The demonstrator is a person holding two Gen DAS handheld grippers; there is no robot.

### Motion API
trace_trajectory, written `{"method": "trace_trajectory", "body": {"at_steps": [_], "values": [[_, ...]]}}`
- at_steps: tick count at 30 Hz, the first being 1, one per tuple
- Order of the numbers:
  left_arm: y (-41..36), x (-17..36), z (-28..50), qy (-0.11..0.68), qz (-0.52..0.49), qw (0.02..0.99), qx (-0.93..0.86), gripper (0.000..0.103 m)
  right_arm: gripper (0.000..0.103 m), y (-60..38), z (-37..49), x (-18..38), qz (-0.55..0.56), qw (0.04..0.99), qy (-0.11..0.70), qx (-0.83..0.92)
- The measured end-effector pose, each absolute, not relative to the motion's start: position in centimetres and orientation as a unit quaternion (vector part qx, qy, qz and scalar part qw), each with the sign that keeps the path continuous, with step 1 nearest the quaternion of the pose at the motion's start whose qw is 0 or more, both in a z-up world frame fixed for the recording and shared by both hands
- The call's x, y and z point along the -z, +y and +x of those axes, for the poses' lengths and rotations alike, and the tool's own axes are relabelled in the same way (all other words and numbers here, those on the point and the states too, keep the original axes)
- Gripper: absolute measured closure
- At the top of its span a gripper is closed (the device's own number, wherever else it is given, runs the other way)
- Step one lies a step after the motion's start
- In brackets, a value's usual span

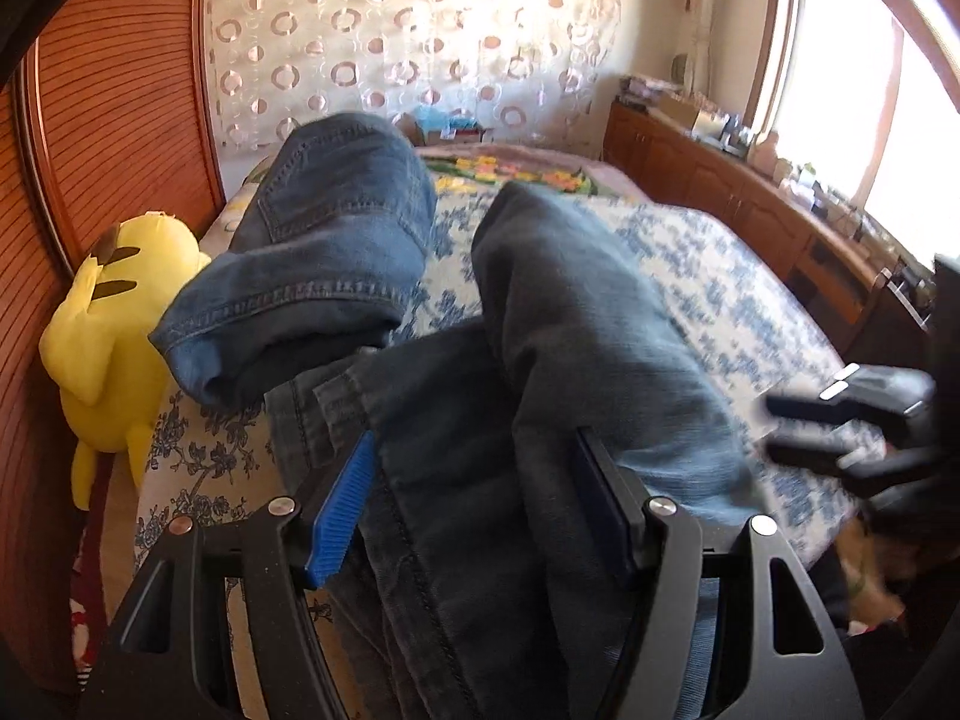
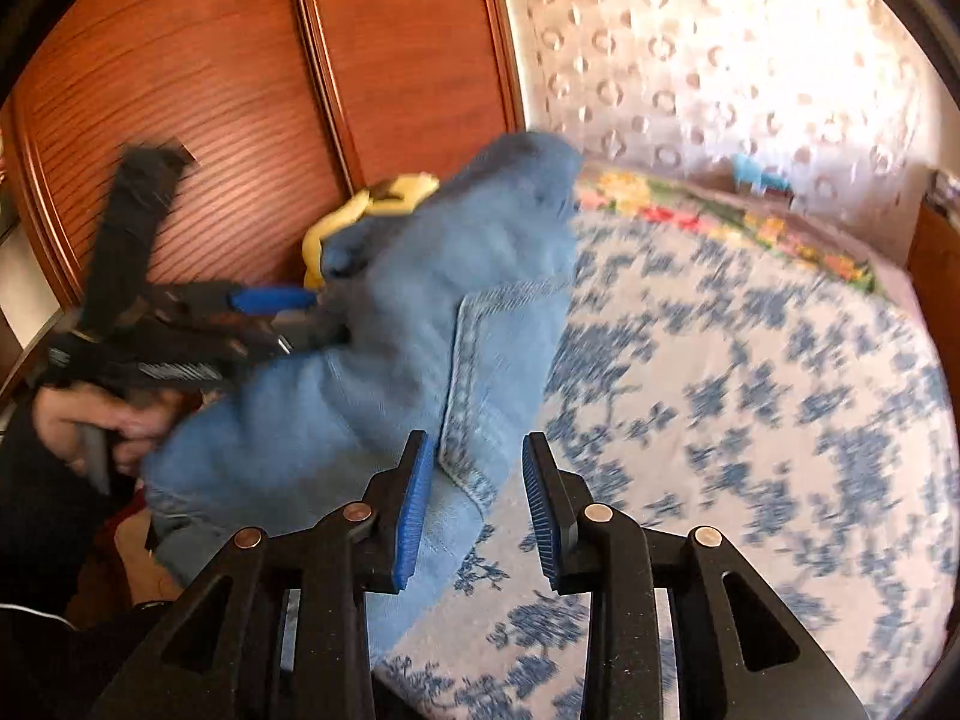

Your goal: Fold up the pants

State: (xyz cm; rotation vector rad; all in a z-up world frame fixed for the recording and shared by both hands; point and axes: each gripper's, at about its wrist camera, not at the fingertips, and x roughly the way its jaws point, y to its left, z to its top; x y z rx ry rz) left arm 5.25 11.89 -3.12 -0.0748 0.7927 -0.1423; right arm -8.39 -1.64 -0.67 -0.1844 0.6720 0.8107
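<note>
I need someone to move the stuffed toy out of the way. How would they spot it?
Follow the wooden slatted wardrobe down to the edge of the floral bed cover. The plush toy is squeezed between them, beside the jeans: it alone is bright yellow, with brown stripes.

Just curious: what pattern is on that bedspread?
Blue flowers on white bedspread, clearest in the right wrist view.

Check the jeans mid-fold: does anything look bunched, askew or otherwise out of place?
Yes. The jeans are not flat: a cuffed leg end rises in a hump above the bedspread, beside the yellow plush toy. The left gripper bunches thick denim; the right gripper is open.
</note>
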Motion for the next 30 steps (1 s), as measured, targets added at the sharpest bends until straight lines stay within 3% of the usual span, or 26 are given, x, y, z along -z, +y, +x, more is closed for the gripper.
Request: {"method": "trace_trajectory", "body": {"at_steps": [9,12,14,17,22,30], "values": [[9.6,2.7,4.5,0.388,-0.046,0.911,0.132,0.036,0.071,-0.4,-8.0,1.8,-0.075,0.849,0.326,-0.408],[9.1,3.8,5.2,0.412,-0.05,0.9,0.133,0.051,0.071,-1.8,-7.4,1.9,-0.065,0.857,0.324,-0.395],[8.7,4.0,5.0,0.414,-0.053,0.897,0.148,0.074,0.071,-2.4,-6.9,2.0,-0.06,0.858,0.323,-0.394],[8.0,2.7,3.8,0.391,-0.046,0.905,0.161,0.092,0.07,-2.9,-6.8,1.7,-0.06,0.859,0.32,-0.394],[9.8,-0.3,0.7,0.35,-0.063,0.921,0.158,0.093,0.055,-3.1,-7.5,0.2,-0.045,0.859,0.296,-0.416],[15.4,3.2,-0.9,0.383,-0.09,0.915,0.094,0.093,0.054,0.3,-6.0,-0.6,-0.06,0.861,0.288,-0.415]]}}
